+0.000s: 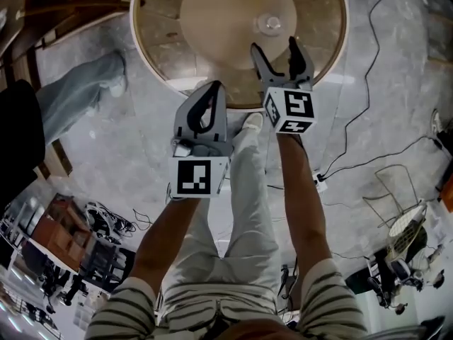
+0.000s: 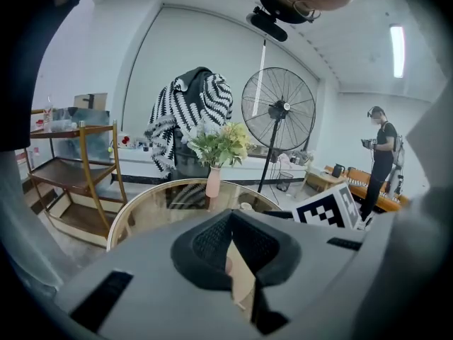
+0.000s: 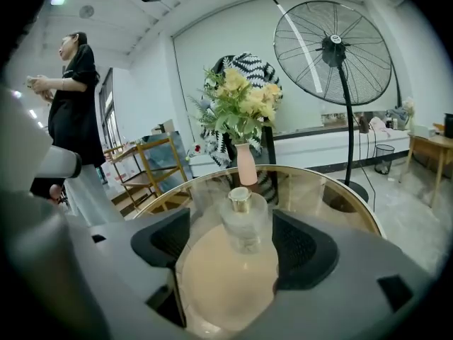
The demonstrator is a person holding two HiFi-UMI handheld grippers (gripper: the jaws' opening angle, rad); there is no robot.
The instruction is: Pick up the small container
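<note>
Round gold-rimmed glass table (image 1: 157, 48), small container (image 3: 244, 222) standing on it, pink flower vase (image 3: 245, 163) behind

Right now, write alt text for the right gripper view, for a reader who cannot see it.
A small clear glass container with a gold cap stands on a glass table, just ahead of the open jaws of the right hand-held gripper. Behind it are a pink vase of yellow flowers and a standing fan; a person in black at left.

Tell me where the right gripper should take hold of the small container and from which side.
Grip the small container by its clear body, below the gold cap. It stands upright on the glass table, so probably bring the right gripper in level from the near side, open jaws straddling it.
</note>
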